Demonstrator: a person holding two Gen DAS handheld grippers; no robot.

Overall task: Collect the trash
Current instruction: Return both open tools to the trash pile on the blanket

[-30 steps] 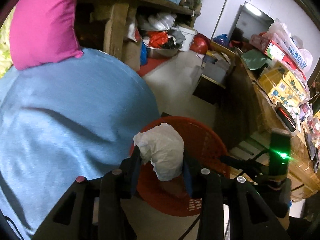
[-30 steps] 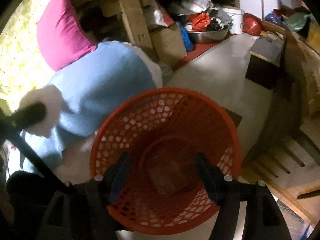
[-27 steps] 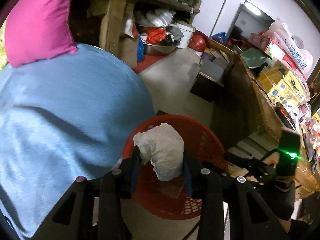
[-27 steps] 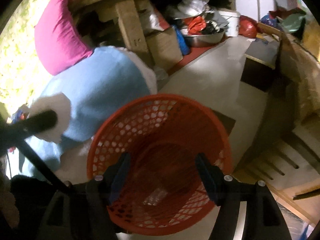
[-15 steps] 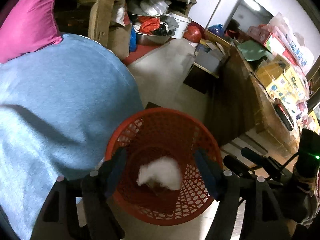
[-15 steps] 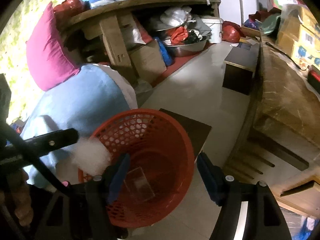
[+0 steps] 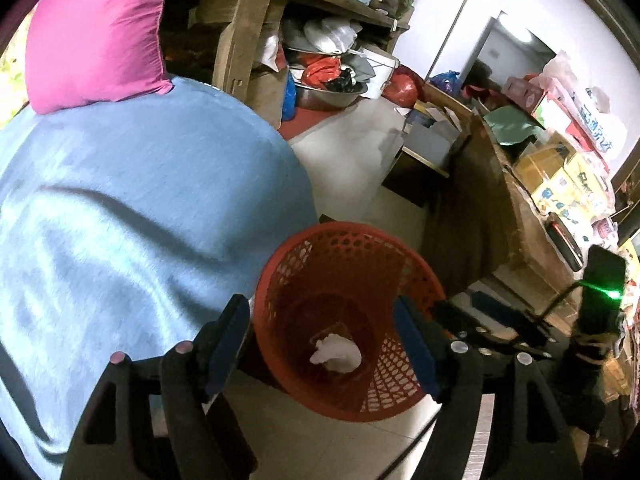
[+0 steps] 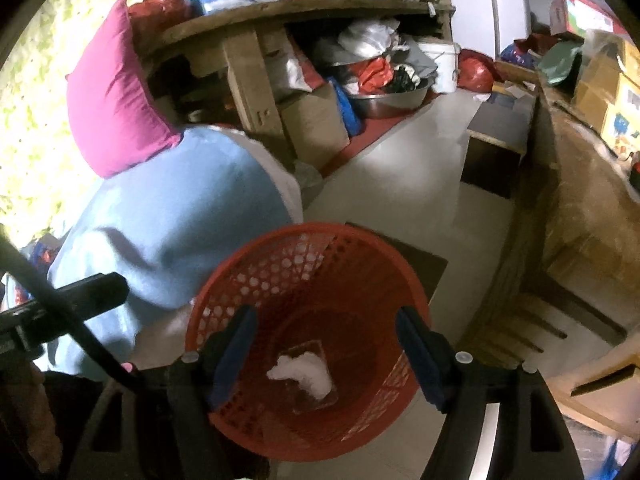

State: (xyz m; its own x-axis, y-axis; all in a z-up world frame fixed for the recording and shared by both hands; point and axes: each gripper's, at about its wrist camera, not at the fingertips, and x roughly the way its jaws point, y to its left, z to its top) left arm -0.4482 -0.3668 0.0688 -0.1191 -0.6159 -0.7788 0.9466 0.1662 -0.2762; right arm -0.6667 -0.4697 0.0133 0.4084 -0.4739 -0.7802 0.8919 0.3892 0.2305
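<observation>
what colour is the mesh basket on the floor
Red-orange plastic mesh basket, clearest in the right wrist view.

Black tool arms, blue pads, silver screws.

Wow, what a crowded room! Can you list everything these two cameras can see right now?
Basket: one, red mesh, on the pale floor.
Crumpled tissue: one, white, at the basket's bottom.
Clear flat plastic piece: one, under the tissue.
Big cushion: one, light blue, beside the basket.
Pillow: one, pink, on the blue cushion.
Wooden shelf: one, brown, boxes on top, bags beneath.
Metal basin: one, silver, under the shelf, holding clutter.
Bucket: one, white, beside the basin.
Wooden counter: one, brown, on the right, cartons on top.
Left tongs: black, blue pads, open, empty, above the basket.
Right tongs: same, opening, empty.
</observation>
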